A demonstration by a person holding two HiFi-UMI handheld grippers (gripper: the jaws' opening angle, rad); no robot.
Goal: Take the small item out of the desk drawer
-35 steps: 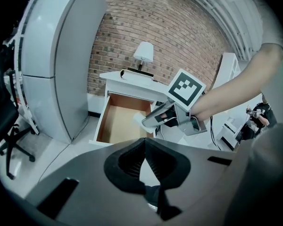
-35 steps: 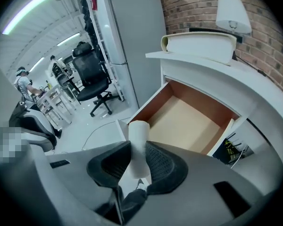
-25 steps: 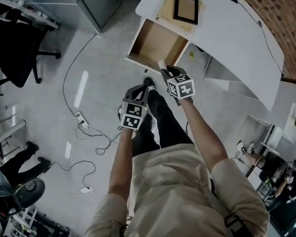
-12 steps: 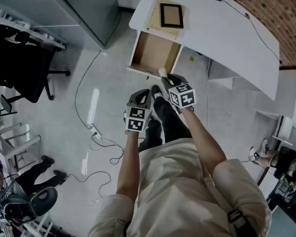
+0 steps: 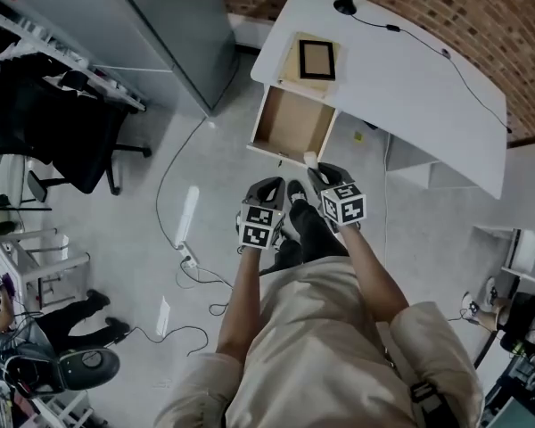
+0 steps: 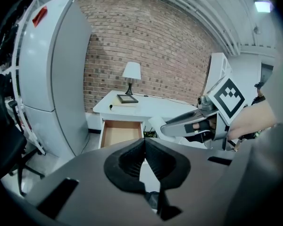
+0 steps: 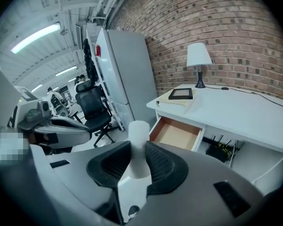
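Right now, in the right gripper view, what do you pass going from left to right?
left gripper → small white item → open drawer → cables under the desk

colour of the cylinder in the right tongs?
White, plain; the cylinder shows best in the right gripper view.

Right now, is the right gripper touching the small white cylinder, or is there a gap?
Touching. The right gripper view shows the right gripper with both jaws pressed against the sides of the small white cylinder, no gap.
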